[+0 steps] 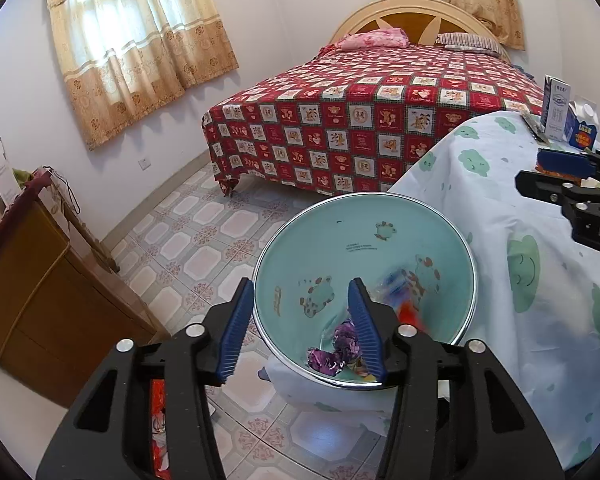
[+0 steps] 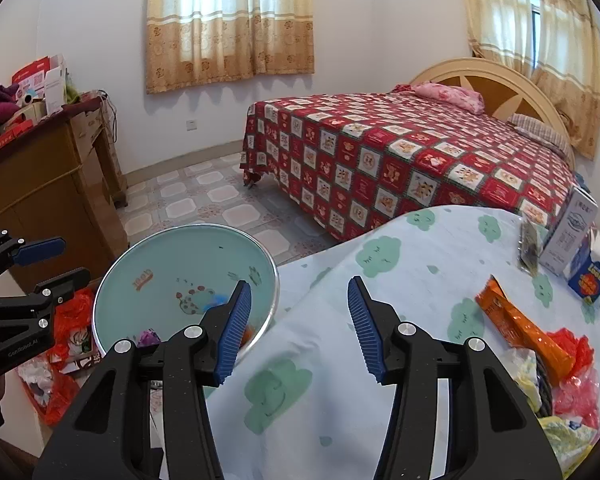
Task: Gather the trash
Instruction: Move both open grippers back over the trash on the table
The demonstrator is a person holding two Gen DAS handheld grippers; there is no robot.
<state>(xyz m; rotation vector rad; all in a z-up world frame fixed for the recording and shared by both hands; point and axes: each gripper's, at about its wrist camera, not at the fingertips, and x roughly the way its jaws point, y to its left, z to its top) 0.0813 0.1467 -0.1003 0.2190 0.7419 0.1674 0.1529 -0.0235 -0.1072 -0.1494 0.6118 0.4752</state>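
Note:
A teal trash bin [image 1: 340, 240] with a metal rim stands on the floor against the table's edge. Purple wrappers [image 1: 340, 344] lie at its bottom, and a blurred red and blue wrapper [image 1: 400, 292] shows inside it. My left gripper [image 1: 300, 284] hangs open over the bin with nothing between its pads. My right gripper [image 2: 299, 284] is open and empty above the cloud-print tablecloth [image 2: 340, 360], just right of the bin [image 2: 180, 256]. An orange wrapper [image 2: 516, 320], a red plastic bag [image 2: 572, 344] and yellow wrappers [image 2: 572, 436] lie on the table to the right.
A white carton [image 2: 568, 236] and a blue carton [image 2: 590, 276] stand at the table's far right. A red bag of rubbish [image 2: 68, 312] sits on the floor left of the bin, by a wooden cabinet [image 2: 40, 200]. A bed [image 2: 400, 152] lies beyond.

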